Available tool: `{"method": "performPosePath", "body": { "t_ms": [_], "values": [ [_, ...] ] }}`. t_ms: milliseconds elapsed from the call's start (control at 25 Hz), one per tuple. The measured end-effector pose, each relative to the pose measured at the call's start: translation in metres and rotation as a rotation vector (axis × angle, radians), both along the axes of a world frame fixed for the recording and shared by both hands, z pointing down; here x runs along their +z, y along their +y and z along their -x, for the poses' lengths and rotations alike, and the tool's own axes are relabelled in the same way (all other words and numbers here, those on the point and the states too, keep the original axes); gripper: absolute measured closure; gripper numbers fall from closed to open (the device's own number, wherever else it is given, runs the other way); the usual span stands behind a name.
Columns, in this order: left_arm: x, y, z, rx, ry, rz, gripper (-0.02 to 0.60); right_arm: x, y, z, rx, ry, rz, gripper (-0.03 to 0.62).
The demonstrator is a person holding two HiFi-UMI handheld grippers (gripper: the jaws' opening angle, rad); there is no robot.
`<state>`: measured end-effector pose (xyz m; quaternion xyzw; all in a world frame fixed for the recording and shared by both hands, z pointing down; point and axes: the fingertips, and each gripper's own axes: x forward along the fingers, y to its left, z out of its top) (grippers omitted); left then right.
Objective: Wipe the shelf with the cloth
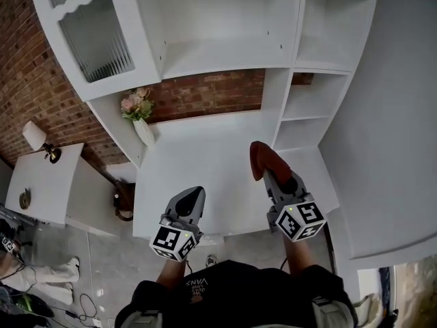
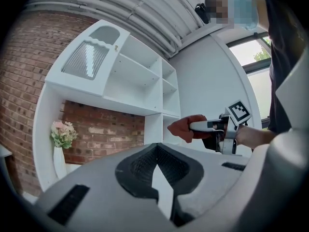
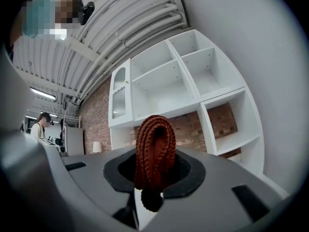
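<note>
A white shelf unit (image 1: 225, 60) with open compartments stands over a white desk surface (image 1: 205, 162) backed by brick. My right gripper (image 1: 270, 173) is shut on a folded rust-brown knitted cloth (image 1: 261, 157), held above the desk's right part. In the right gripper view the cloth (image 3: 154, 153) sticks up between the jaws, with the shelf unit (image 3: 193, 86) behind. My left gripper (image 1: 192, 200) hovers over the desk's front edge, shut and holding nothing. The left gripper view shows the right gripper (image 2: 212, 125) with the cloth (image 2: 182, 128) beside the shelves.
A white vase with pink flowers (image 1: 140, 115) stands at the desk's back left corner. A glass-fronted cabinet door (image 1: 95, 36) is at the upper left. A lower white side table (image 1: 44, 183) with a lamp stands to the left. A white wall (image 1: 396, 115) runs along the right.
</note>
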<state>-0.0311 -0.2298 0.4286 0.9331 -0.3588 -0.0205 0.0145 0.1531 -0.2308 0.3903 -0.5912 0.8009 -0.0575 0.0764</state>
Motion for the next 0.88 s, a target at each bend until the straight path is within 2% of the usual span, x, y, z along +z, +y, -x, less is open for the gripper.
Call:
{"method": "performPosePath", "body": {
  "t_ms": [280,440,680,880],
  "values": [
    [-0.001,-0.039,0.035,0.052,0.006,-0.008,0.574,-0.05,-0.063,0.04,0.036,0.045,-0.118,0.507],
    [-0.001,-0.051,0.044,0.101,0.009,-0.011,0.574,-0.082,-0.093,0.058,0.062,0.103,-0.176,0.507],
    [0.004,-0.056,0.059,0.157,0.006,-0.012,0.574,-0.131,-0.137,0.088,0.056,0.212,-0.233,0.507],
    [0.012,-0.065,0.063,0.158,0.028,0.008,0.574,-0.176,-0.178,0.106,0.034,0.277,-0.261,0.507]
  ]
}}
